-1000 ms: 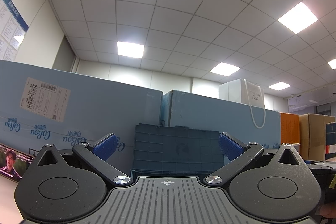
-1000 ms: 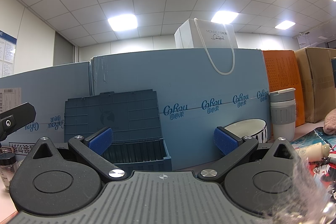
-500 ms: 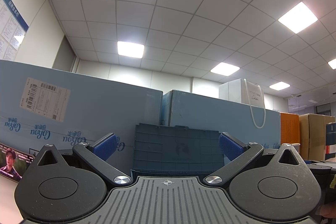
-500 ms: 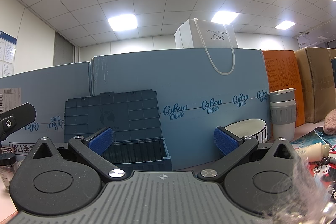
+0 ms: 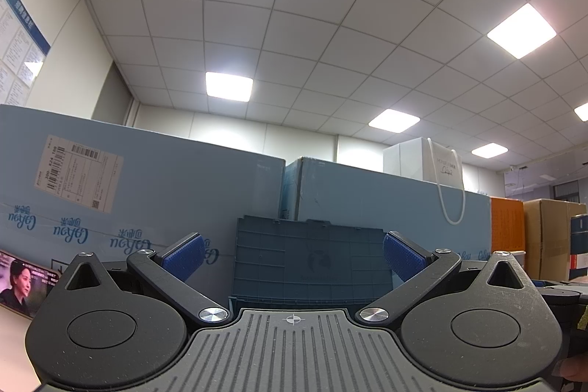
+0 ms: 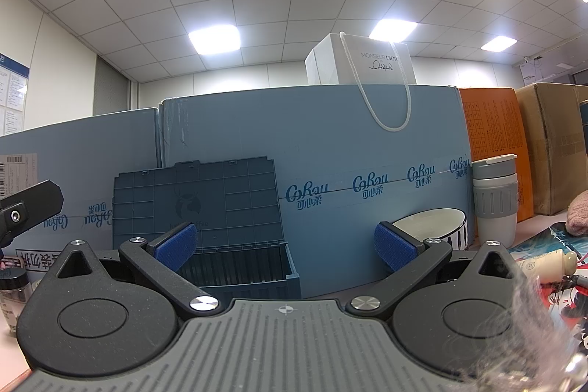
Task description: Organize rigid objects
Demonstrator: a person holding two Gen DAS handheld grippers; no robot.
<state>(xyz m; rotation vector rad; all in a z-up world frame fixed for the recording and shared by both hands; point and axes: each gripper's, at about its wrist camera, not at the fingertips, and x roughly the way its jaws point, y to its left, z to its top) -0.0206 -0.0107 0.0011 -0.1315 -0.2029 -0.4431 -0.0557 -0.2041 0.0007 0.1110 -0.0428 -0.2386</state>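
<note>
Both the left gripper (image 5: 293, 258) and the right gripper (image 6: 284, 247) stand spread wide and empty, each facing the dark blue storage bin (image 6: 239, 267) whose raised lid (image 6: 194, 201) leans against pale blue cartons (image 6: 330, 149).

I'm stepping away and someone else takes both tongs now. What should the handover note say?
Left tongs: open, holding nothing, facing the crate.
Right tongs: open, holding nothing.
Crate: blue, lid up against the blue cartons, what shows of the inside looks bare.
To its right: bowl, grey cup, small cream bottle. At left: dark-capped jar.
Done: nothing visibly sorted yet.
Left: probably pick up the loose items and place them in the crate.
</note>
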